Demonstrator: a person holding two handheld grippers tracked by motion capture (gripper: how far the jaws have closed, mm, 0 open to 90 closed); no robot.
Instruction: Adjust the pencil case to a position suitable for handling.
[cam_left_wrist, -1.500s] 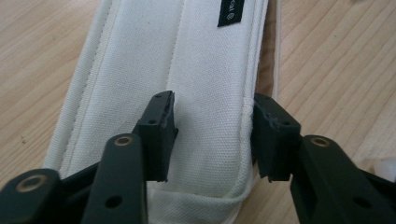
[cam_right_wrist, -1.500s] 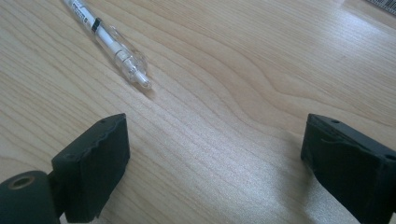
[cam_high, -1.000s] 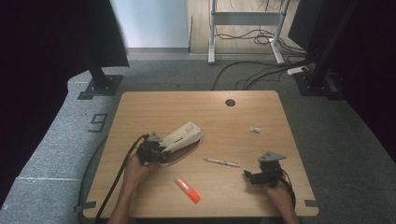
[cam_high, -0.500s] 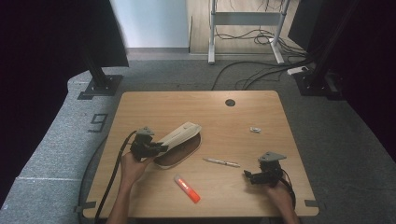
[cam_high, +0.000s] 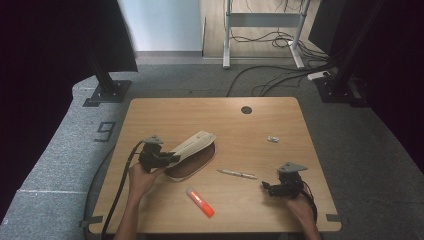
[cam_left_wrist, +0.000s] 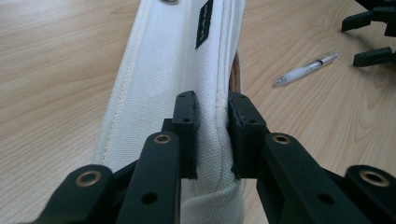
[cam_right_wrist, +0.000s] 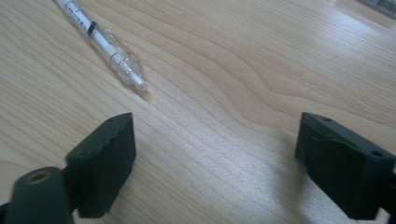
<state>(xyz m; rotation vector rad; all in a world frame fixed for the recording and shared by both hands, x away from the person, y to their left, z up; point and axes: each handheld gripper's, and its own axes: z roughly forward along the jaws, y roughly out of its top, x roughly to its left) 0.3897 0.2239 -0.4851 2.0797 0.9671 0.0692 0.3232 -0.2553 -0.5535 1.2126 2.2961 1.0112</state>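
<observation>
A: While you hold a gripper in each hand at the wooden table (cam_high: 280, 125), where does the left gripper (cam_high: 170, 159) sit?

B: It sits at the left of the table, just beside the cream fabric pencil case (cam_high: 192, 145). In the left gripper view your left gripper (cam_left_wrist: 212, 135) has its two black jaws clamped on a fold of the case's white canvas (cam_left_wrist: 163, 70), with the cloth pinched between the pads.

A: How does the case lie?

B: From above, one cream flap is lifted and slants up toward the far right, while the brown inside of the case (cam_high: 192, 165) rests open on the tabletop below it.

A: And your right gripper (cam_high: 267, 187)?

B: It rests near the right front edge of the table. In the right gripper view its jaws stand wide apart, though they have just been closing a little, with bare wood between them and nothing held.

A: What lies near?

B: A white pen (cam_high: 237, 174) lies between the case and your right gripper; its clear tip (cam_right_wrist: 130, 74) shows just ahead of the left jaw, not touching it. An orange marker (cam_high: 200, 201) lies nearer the front edge. A small pale object (cam_high: 273, 138), too small to identify, lies farther back.
</observation>
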